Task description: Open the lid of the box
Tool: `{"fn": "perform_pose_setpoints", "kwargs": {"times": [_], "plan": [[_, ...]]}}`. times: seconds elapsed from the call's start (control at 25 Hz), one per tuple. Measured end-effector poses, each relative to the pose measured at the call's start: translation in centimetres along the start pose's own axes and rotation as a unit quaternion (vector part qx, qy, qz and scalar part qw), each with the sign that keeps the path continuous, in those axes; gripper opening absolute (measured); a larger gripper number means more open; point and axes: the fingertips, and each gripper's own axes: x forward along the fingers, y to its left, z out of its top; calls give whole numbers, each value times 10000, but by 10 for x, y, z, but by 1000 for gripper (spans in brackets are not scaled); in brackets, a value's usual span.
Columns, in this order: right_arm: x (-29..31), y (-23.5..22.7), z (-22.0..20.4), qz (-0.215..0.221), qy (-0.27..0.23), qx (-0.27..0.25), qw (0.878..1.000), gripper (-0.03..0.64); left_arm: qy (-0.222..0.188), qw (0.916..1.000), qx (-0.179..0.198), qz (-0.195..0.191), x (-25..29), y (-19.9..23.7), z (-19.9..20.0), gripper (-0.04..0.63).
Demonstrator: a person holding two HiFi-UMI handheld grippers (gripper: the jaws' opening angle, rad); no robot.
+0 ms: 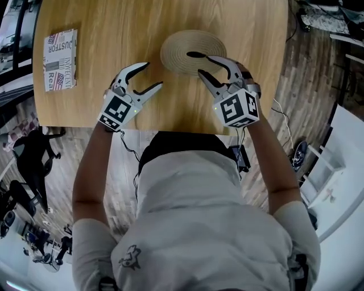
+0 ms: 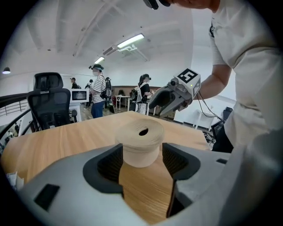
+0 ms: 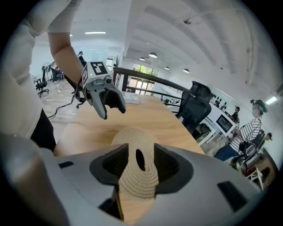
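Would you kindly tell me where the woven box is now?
In the head view the woven box sits near the middle of the wooden table, at the open jaw tips of the right gripper, with the left gripper to its left.

Lid (image 1: pixel 176 54): tan, coiled-rope rings being shown. Worktop (image 1: pixel 170 17): pale wood grain being displayed. Booklet (image 1: pixel 60 59): red, white, blue flag print being carried. Left claw (image 1: pixel 153 74), right claw (image 1: pixel 195 63): grey, black-padded, black-and-white marker squares being worn.
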Motion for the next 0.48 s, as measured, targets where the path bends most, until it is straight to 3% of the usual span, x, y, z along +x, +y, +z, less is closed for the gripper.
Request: {"fn": "perform_pose_setpoints", "kwargs": {"times": [0.2, 0.48], "plan": [[31, -2, -21, 240, 373, -380, 9983, 186, 225, 9994, 112, -238, 27, 17, -21, 292], [66, 1, -41, 498, 634, -893, 9927, 175, 750, 9923, 654, -735, 54, 29, -60, 336]]}}
